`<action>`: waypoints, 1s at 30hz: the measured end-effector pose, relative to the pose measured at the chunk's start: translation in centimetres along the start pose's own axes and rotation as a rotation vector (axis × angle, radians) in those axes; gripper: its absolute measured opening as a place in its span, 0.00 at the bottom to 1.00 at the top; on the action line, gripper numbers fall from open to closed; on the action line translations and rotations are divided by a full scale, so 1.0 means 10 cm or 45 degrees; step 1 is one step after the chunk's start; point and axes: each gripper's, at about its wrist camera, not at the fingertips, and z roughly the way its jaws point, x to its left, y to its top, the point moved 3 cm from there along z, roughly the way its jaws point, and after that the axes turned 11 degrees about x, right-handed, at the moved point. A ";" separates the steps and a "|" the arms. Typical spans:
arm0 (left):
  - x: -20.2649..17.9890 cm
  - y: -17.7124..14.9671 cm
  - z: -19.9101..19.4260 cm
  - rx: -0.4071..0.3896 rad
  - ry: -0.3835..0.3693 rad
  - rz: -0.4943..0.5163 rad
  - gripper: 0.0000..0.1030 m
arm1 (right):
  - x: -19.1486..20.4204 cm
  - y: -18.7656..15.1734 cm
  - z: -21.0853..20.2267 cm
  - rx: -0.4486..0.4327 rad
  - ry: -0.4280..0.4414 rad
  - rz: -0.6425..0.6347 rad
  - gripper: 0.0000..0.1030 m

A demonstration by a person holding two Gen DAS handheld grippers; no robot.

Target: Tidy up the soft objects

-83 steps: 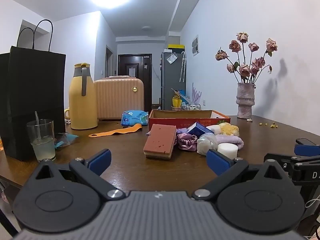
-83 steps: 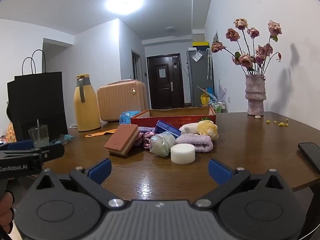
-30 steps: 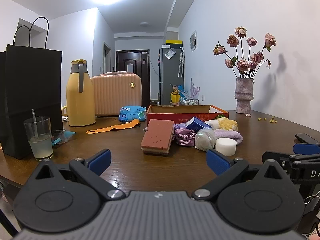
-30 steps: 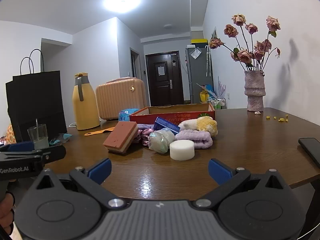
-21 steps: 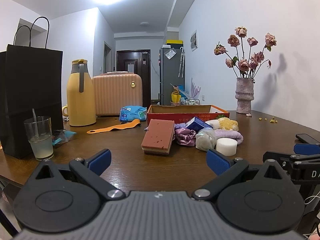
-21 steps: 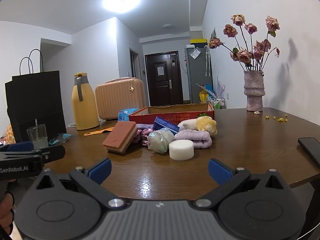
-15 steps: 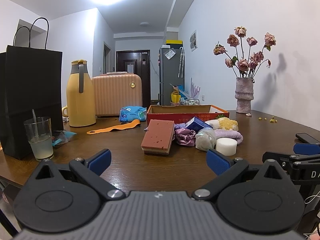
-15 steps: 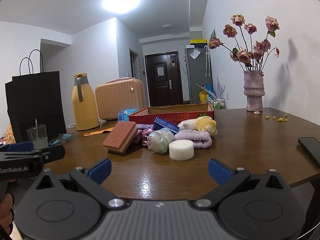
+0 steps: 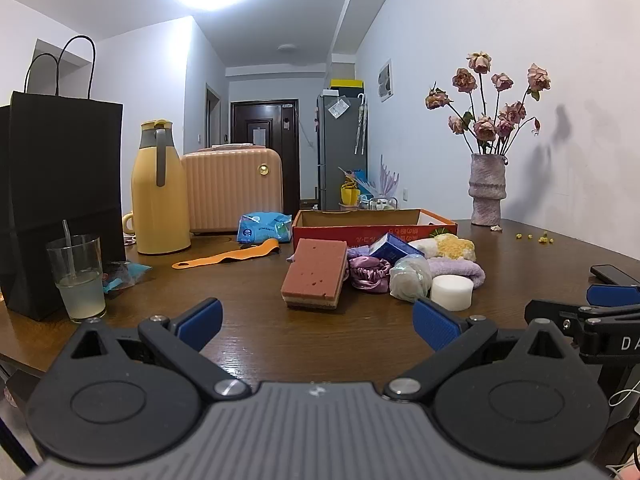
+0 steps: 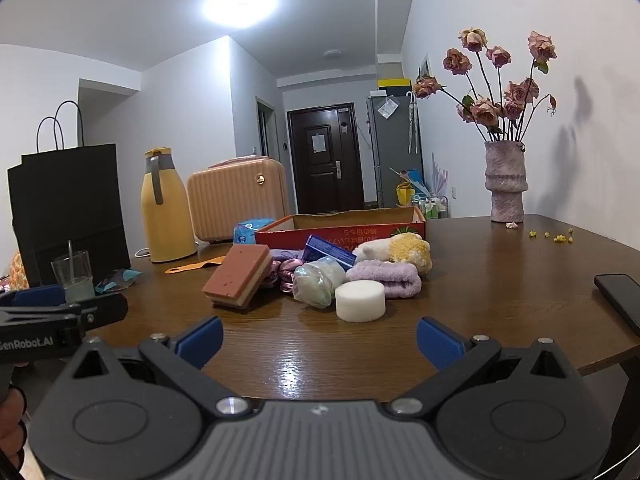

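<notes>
Both tongs, left gripper [image 9: 316, 318] and right gripper [image 10: 318, 338], gape empty, short of the soft pile: reddish-brown layered sponge [image 9: 316, 272], white round foam puck [image 10: 360, 301]. Nothing looks sorted yet; next, probably, reach and pinch one for the red cardboard box [image 10: 340, 228].

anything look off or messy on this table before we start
Yes. The soft items sit heaped in front of the red cardboard box, not in it. The brown sponge is propped at a tilt against the purple scrunchie. Small yellow bits lie scattered near the vase.
</notes>
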 end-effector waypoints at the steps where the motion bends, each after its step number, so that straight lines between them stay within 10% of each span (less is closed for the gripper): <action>1: -0.01 0.00 0.00 0.000 0.001 0.002 1.00 | 0.00 0.00 0.00 -0.001 0.001 -0.002 1.00; 30: 0.00 0.00 0.03 0.007 0.012 -0.012 1.00 | 0.00 -0.01 0.02 0.004 0.006 0.002 1.00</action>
